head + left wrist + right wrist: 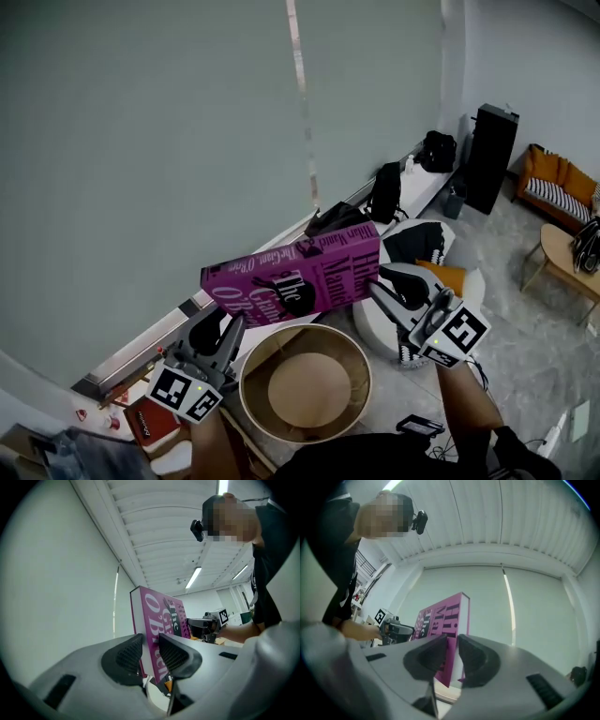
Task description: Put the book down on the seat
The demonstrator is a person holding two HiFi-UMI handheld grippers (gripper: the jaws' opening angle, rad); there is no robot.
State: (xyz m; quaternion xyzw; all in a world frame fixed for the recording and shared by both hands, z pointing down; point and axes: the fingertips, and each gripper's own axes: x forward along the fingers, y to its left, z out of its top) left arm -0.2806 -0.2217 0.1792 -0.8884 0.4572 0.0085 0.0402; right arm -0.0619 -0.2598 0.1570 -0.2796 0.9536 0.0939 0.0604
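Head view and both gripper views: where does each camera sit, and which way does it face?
Head view: on the person's head, facing steeply down at the pink book clamped by left gripper and right gripper; right forearm shows.
Left gripper view: on that gripper, facing along its jaws at the book's end; person's torso shows.
Right gripper view: the same, mirrored.
Shared: book and opposite gripper.

Magenta book (pixel 323 277), black-and-white lettering (pixel 351 261)
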